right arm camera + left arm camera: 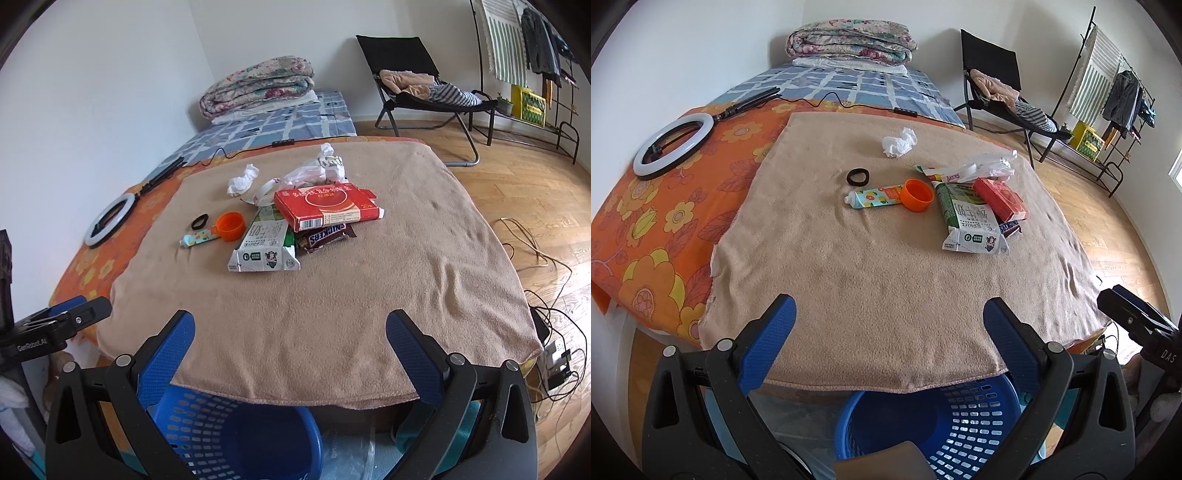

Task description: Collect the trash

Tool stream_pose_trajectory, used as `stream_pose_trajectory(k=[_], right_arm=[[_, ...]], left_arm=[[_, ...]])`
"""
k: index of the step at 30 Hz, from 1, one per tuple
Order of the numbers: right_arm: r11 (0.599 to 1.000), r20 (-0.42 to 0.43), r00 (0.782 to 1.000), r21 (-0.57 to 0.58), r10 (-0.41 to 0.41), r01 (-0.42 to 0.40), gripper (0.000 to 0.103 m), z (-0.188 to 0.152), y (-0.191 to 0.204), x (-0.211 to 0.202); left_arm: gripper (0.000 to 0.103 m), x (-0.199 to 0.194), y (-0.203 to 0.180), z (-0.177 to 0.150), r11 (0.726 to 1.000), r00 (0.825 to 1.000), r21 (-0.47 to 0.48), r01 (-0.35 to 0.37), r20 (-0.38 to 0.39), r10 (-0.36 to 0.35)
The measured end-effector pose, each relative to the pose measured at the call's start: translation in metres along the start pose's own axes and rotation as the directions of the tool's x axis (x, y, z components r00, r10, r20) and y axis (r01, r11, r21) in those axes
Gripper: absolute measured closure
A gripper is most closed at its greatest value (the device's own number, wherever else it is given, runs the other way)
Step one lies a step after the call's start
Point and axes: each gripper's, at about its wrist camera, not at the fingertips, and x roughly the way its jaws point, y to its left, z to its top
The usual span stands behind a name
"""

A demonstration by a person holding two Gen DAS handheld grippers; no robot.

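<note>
Trash lies on a tan blanket (871, 280) (369, 280): a crumpled white tissue (899, 143) (242, 180), a green-white milk carton (967, 221) (264, 242), a red box (999, 198) (327, 206), a Snickers wrapper (321, 236) (1010, 228), and clear plastic wrap (988, 166) (314, 171). An orange cap (916, 194) (231, 226), a small tube (873, 196) (197, 237) and a black hair tie (857, 176) (200, 221) lie beside them. A blue basket (934, 424) (229, 432) stands below the blanket's near edge. My left gripper (888, 321) and right gripper (290, 328) are open and empty, well short of the trash.
A ring light (668, 144) (107, 219) with cable lies on the orange floral sheet. A folded quilt (849, 40) (258, 85) sits at the far end. A black chair (997, 85) (424, 85) with clothes, a clothes rack (1115, 96) and floor cables (546, 295) stand right.
</note>
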Motion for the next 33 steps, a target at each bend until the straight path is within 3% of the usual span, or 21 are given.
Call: stream_pose_trajectory(k=[8,13,19,23,29,33], right_arm=[[0.999,-0.020,0.999,0.043,0.025,-0.025,0.001,0.026,-0.012,0.005],[0.999,0.027,1.000,0.049,-0.002,0.001,0.001,0.058,-0.017,0.005],[0.986,0.085,0.996,0.164,-0.016,0.002,0.001,0.098,-0.038,0.013],[0.975,0.075,0.995,0.216,-0.062,0.044,0.001,0.105,-0.055,0.031],[0.949,0.027,1.000,0.313,0.017,-0.024,0.002,0.112,-0.075,0.053],[0.955,0.053,0.998,0.292,0.029,-0.043,0.002,0.134,-0.071,0.061]], left_arm=[[0.000,-0.003,0.004,0.034,0.999,0.999,0.020,0.037,0.026,-0.037],[0.000,-0.001,0.012,0.056,0.999,0.998,0.024,0.036,0.046,-0.037],[0.004,0.008,0.023,0.069,0.999,0.998,0.010,0.033,0.049,-0.033],[0.005,0.015,0.020,0.072,0.999,0.998,0.016,0.052,0.032,-0.052],[0.006,0.028,0.013,0.091,0.996,0.996,0.020,0.088,0.025,-0.089],[0.017,0.046,0.006,0.113,0.995,0.996,0.054,0.082,0.017,-0.083]])
